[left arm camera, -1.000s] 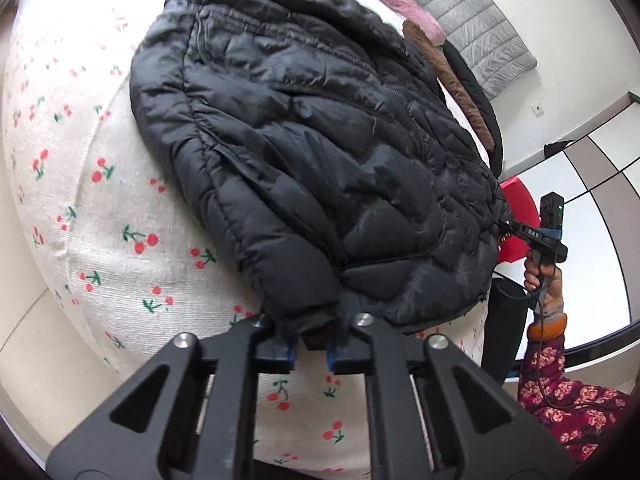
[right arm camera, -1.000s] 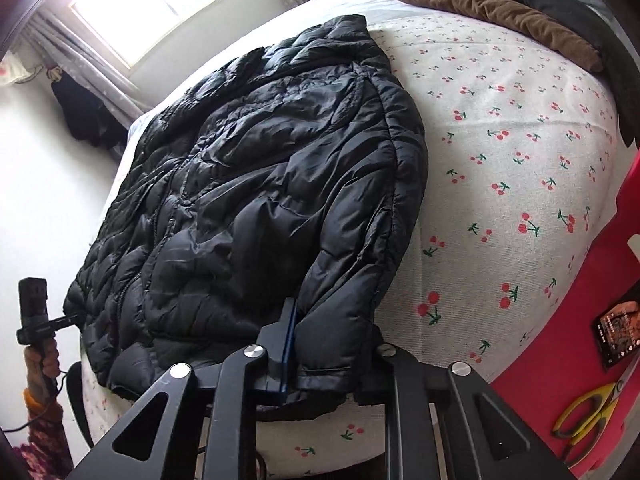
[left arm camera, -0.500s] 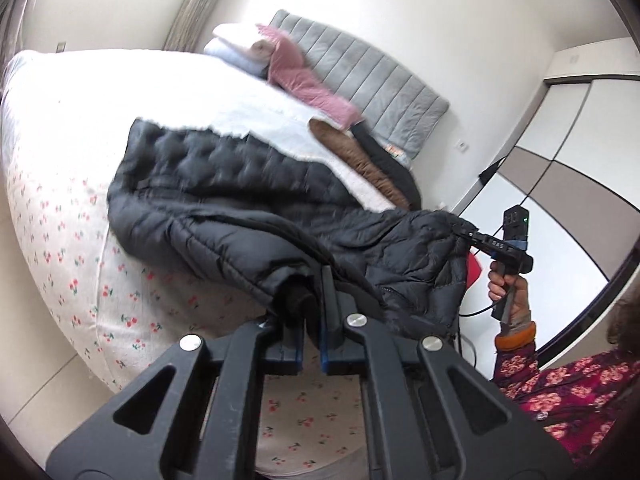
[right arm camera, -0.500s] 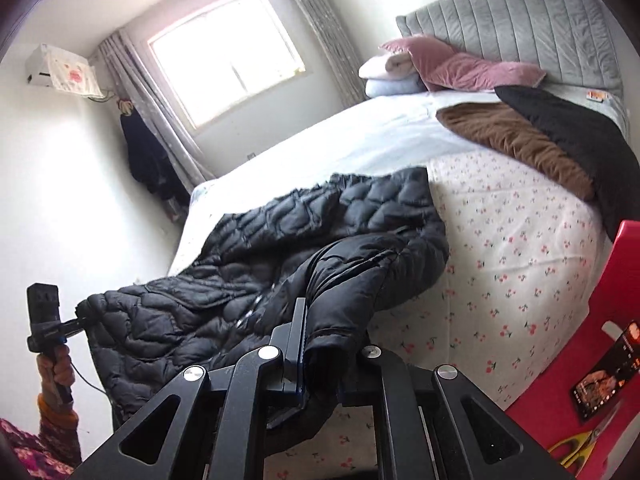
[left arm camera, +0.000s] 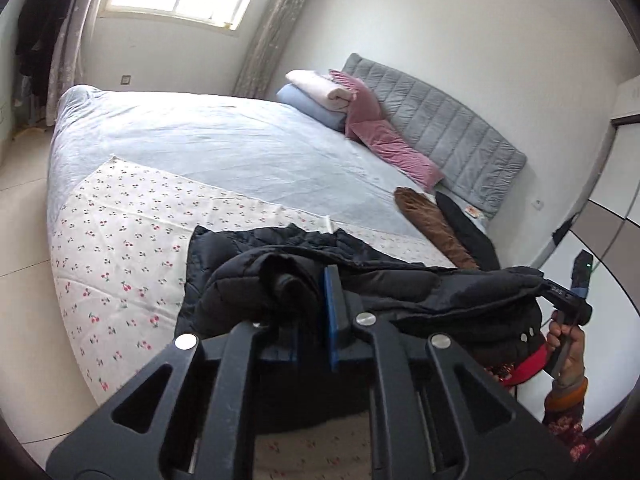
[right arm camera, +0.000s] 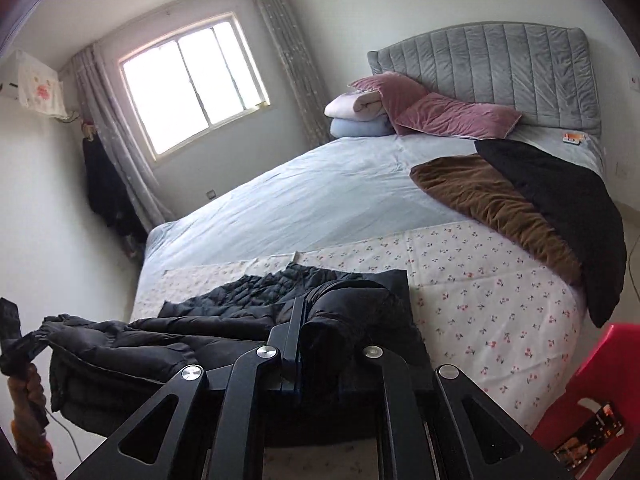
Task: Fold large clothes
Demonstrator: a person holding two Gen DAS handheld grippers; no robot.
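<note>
A black quilted puffer jacket (left arm camera: 420, 292) hangs stretched between my two grippers over the foot of the bed, its far part still lying on the cherry-print cloth (left arm camera: 132, 232). My left gripper (left arm camera: 308, 312) is shut on one bunched sleeve cuff. My right gripper (right arm camera: 320, 340) is shut on the other cuff of the jacket (right arm camera: 224, 316). Each gripper shows in the other's view, the right one (left arm camera: 568, 296) at the far right and the left one (right arm camera: 16, 336) at the far left.
The bed has a pale blue sheet (right arm camera: 320, 200) and a grey headboard (right arm camera: 500, 68). Pillows and a pink cover (right arm camera: 420, 112) lie at its head. A brown garment (right arm camera: 492, 200) and a black garment (right arm camera: 560, 200) lie along its right side. A red stool (right arm camera: 592, 400) stands nearby.
Both grippers have lifted the cuffs up and back, raising the near half of the jacket off the bed. The views have tilted from looking down at the jacket to looking across the room.
</note>
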